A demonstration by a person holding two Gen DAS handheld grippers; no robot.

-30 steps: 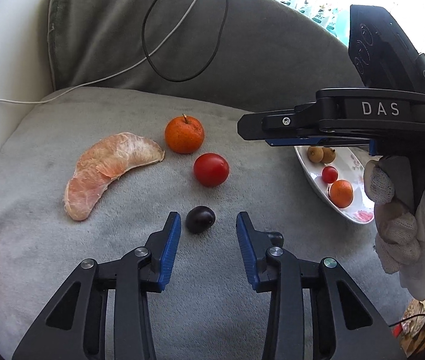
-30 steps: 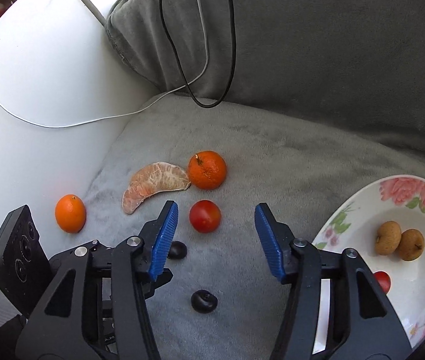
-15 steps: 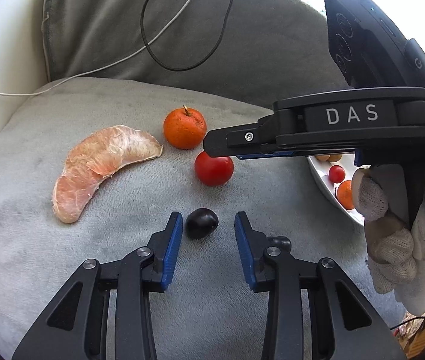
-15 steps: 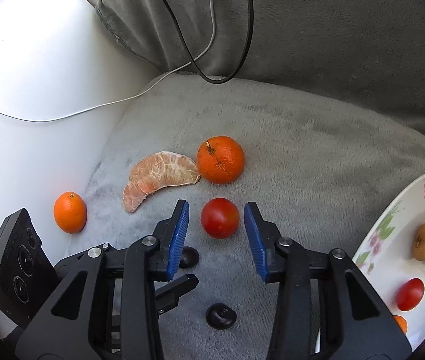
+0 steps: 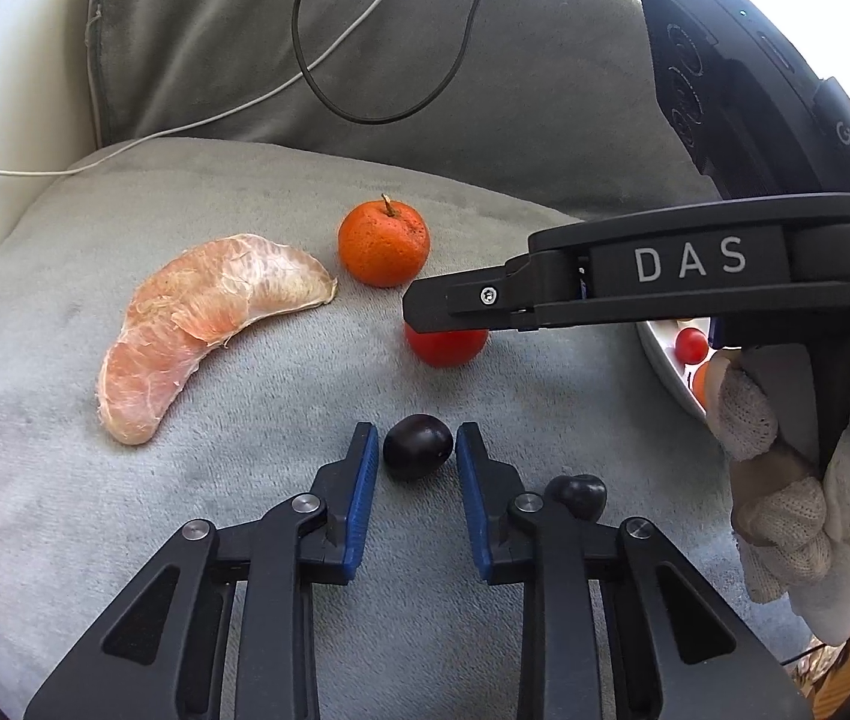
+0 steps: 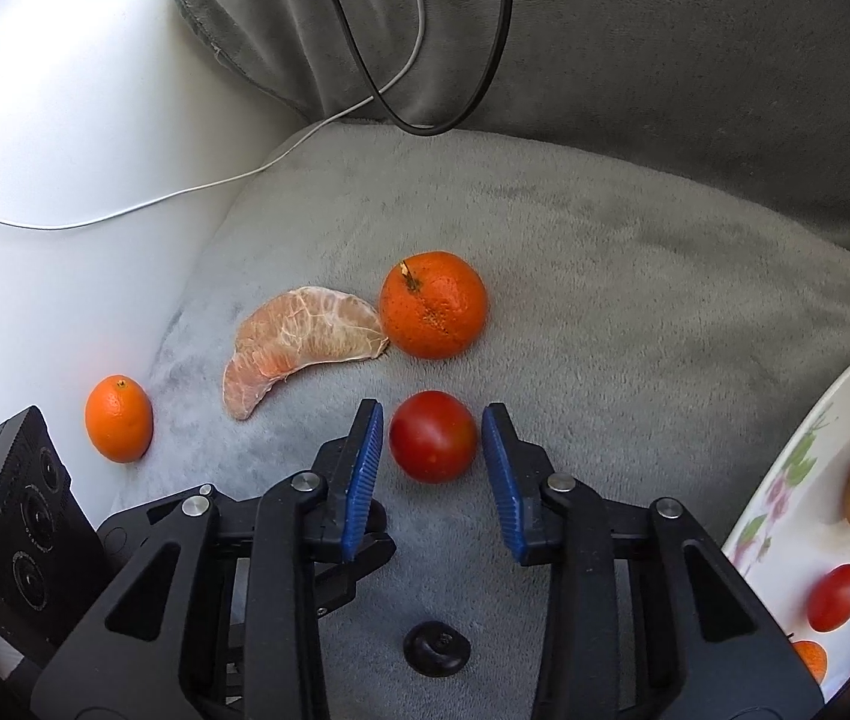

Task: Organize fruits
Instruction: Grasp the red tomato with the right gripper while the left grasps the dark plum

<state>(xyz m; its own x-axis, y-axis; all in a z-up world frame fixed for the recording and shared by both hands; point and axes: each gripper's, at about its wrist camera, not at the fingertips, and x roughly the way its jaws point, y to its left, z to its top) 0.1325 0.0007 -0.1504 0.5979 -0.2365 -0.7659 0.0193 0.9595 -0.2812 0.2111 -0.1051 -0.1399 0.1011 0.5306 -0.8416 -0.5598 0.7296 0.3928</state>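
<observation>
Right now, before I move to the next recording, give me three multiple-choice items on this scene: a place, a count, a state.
1. What sits between the right claw's fingers?
A. red tomato
B. peeled segment
C. small orange

2. How many dark fruits lie on the grey cushion in the left wrist view?
A. one
B. two
C. four

3. The stemmed mandarin is:
A. halved
B. peeled
C. whole

Key:
1. A, the blue pads flank the tomato, and the jaws have just been closing around it.
2. B, one lies at the fingertips and one beside the right finger.
3. C, its skin is unbroken.
</observation>
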